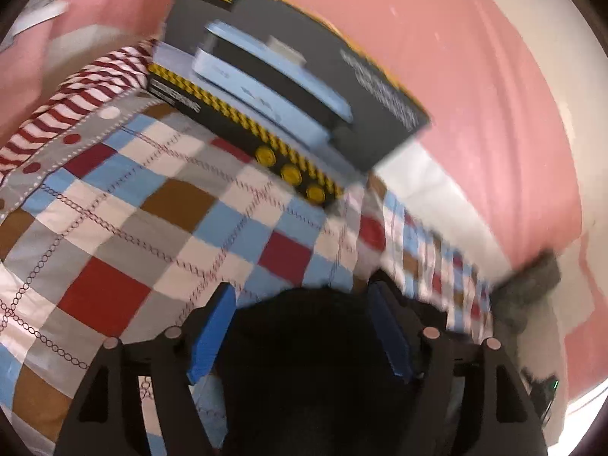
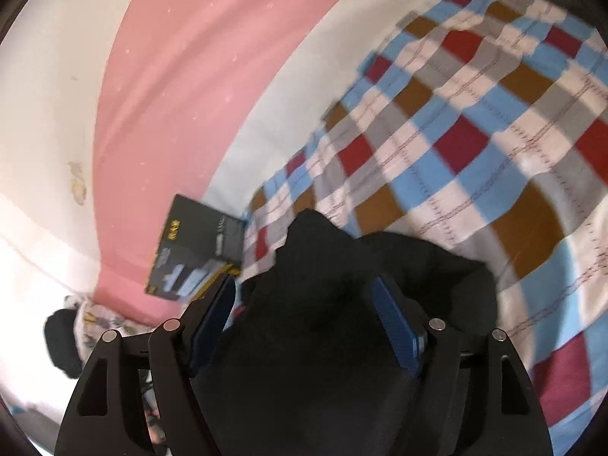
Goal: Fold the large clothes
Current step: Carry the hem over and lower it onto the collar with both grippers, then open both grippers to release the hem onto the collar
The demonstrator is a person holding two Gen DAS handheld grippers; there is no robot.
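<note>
Checkered bedspread [image 1: 159, 205] is stretching beneath me while I am carrying the black garment [image 2: 342, 342] bunched between both tongs: left tongs [image 1: 304, 338] and right tongs [image 2: 307, 326] are clamping it. Next, I judge, I should spread it flat, clear of the box [image 1: 288, 87].

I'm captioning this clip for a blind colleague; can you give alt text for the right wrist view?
The right gripper holds bunched black clothing between its blue fingers, above a checked bedspread. A dark box lies at the bedspread's edge, against a pink wall.
</note>
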